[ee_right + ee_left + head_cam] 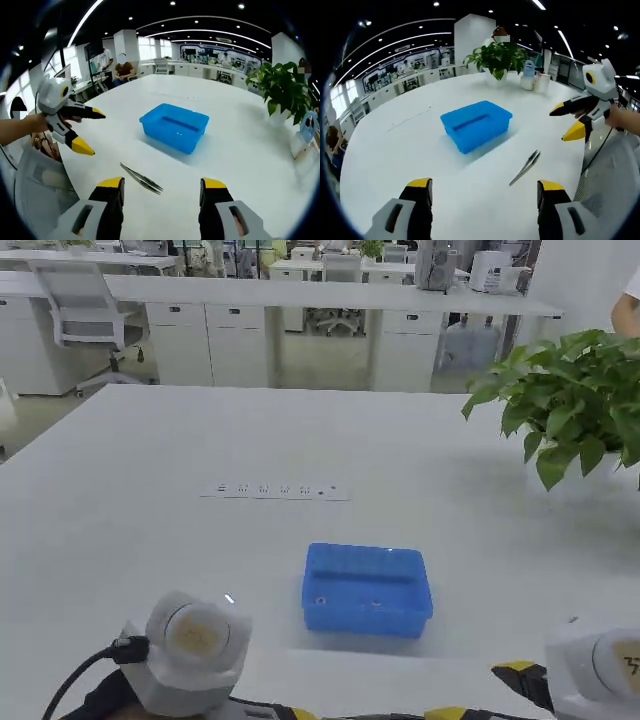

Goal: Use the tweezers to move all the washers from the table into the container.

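A blue container [404,567] stands in the middle of the white table, with two small washers [320,601] on its floor. Metal tweezers [525,168] lie flat on the table in front of the container [476,125], between the two grippers and touched by neither. My left gripper [485,185] is open and holds nothing, just short of the tweezers. My right gripper [162,183] is also open and holds nothing, with the tweezers [142,178] just past its left jaw. Each gripper shows in the other's view: right gripper [561,124], left gripper [92,132].
A potted plant [575,400] stands at the table's right side. A flush power strip [275,490] lies beyond the container. Bottles [530,80] stand near the plant. Office desks and chairs fill the background, and people sit beyond the table's left end.
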### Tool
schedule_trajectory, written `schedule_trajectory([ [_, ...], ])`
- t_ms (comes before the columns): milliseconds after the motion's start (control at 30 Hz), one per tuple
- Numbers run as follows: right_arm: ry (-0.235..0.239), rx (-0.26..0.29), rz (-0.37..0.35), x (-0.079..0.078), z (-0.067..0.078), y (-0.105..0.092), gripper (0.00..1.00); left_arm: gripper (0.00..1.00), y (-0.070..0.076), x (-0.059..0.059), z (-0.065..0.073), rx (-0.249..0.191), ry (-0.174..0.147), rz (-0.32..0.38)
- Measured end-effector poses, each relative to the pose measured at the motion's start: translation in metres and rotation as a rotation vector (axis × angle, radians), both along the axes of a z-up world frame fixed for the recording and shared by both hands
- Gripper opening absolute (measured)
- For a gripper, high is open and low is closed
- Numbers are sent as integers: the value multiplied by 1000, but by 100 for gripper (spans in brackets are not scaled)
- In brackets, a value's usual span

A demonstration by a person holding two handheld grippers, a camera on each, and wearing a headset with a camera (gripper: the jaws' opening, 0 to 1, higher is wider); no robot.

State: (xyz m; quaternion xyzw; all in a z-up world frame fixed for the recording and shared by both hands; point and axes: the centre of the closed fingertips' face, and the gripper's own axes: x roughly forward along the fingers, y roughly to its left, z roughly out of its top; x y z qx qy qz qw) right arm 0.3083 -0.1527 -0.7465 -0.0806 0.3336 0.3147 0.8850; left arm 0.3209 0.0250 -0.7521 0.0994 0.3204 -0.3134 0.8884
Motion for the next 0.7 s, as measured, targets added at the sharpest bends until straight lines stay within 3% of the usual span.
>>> schedule_trajectory([
  [33,-11,-5,-8,3,2,-2,60,97,4,4,5,-20,-20,47],
  [67,-19,-4,-12,5,4,-2,61,98,7,5,8,-42,-19,72],
  [100,-24,1,-15,6,7,-2,62,97,10,4,10,-37,-15,64],
  [133,-28,5,-20,7,9,-2,64,99,12,5,13,-58,-19,97],
  [333,-60,26,-33,10,17,4,69,99,24,10,23,-74,-39,177],
  [700,-73,32,-43,7,25,1,71,99,28,1,26,-67,-35,185],
])
